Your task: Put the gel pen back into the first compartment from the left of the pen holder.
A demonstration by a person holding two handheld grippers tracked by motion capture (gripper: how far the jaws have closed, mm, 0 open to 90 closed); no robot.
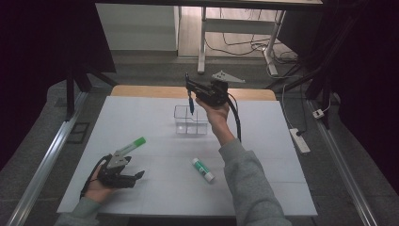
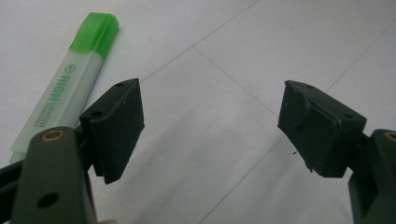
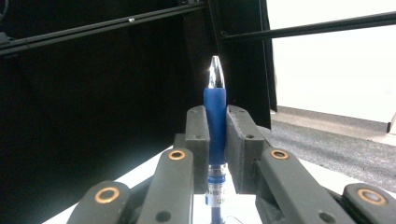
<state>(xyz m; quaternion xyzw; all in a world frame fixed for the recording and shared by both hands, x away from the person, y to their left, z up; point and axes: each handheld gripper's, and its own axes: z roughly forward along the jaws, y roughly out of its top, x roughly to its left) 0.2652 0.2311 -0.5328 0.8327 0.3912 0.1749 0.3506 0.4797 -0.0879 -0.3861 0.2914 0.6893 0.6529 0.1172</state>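
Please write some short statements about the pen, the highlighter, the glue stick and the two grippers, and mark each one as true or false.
1. The right gripper is shut on the blue pen. True.
2. The left gripper holds the green highlighter. False: its jaws stand open and the highlighter lies beside them on the table.
3. The pen is held above the clear container. True.
4. The glue stick stands inside the clear container. False: it lies flat on the white table, nearer the person.

Blue pen [image 3: 215,126] — green-capped highlighter [image 2: 70,79]
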